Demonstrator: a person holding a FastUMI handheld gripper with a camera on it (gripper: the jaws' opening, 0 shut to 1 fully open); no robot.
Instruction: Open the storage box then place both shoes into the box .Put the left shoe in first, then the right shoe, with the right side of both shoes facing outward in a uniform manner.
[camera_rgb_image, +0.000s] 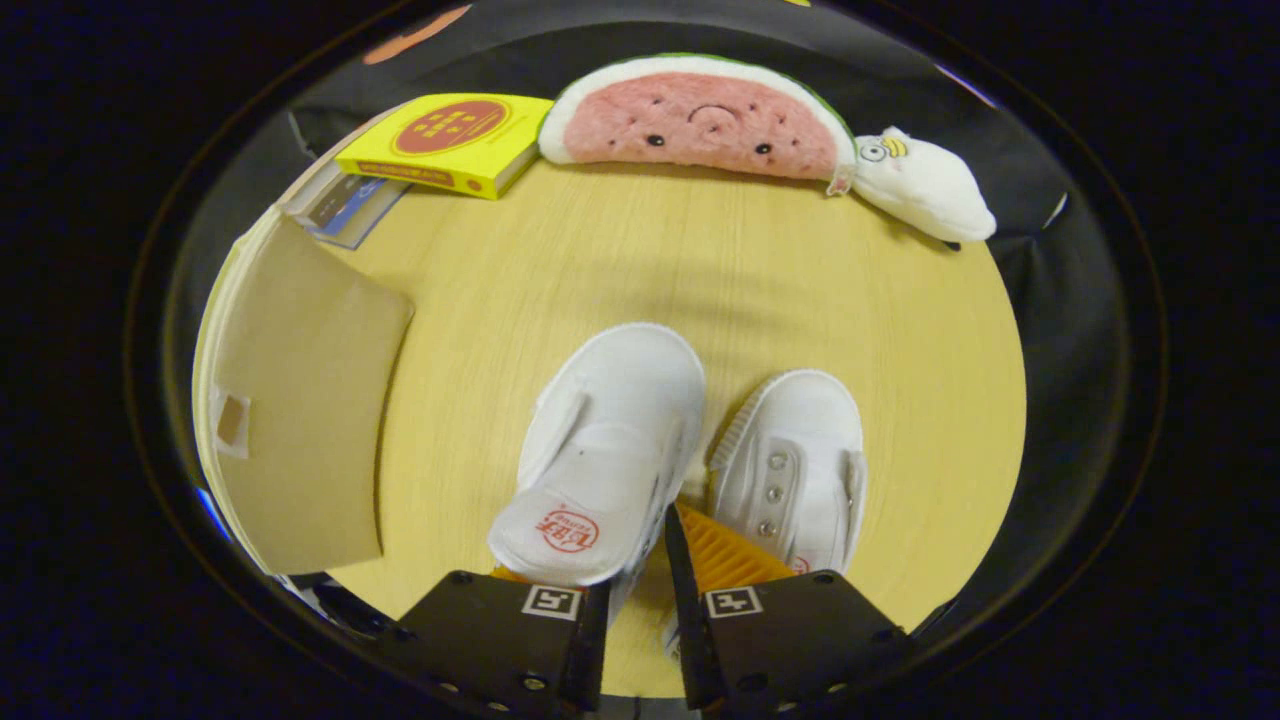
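Two white canvas shoes lie side by side on the pale wooden table (760, 290), toes pointing away from me. The shoe on the left (610, 420) looks bigger and nearer, as if raised, and its tongue with a red label hangs over one finger. My gripper (648, 552) is shut on that shoe's inner side wall, which runs down into the narrow gap between the fingers. The other shoe (800, 460) rests on the table just beyond the right finger, whose ribbed pad (725, 555) shows beside it. The storage box (300, 420) stands far off to the left, a brown cardboard panel facing me.
A watermelon-slice plush (700, 120) and a small white plush (925, 185) lie along the table's far edge. A yellow box (450, 140) sits on stacked books (345, 205) at the far left. Bare tabletop lies between the shoes and the plush toys.
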